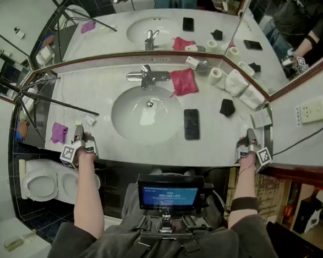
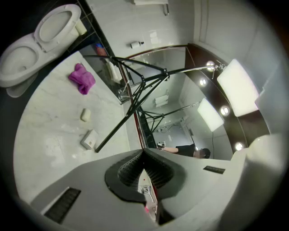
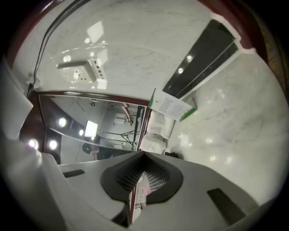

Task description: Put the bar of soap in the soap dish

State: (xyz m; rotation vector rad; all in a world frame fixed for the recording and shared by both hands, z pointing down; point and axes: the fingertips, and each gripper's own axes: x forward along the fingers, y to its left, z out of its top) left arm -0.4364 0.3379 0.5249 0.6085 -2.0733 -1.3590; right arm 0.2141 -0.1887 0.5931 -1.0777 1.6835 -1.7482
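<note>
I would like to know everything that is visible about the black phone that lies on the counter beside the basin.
The black phone is a thin, flat rectangle with rounded corners and a dark, glossy face; its screen looks off. It lies flat on the pale marble counter, just right of the white basin, with its long side pointing roughly toward the mirror. Nothing rests on it, and it seems to touch only the counter.

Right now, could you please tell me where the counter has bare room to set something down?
The counter is bare between the phone and its right end, in front of the black pouch. Crowded behind: red cloth, paper rolls, towels.
</note>
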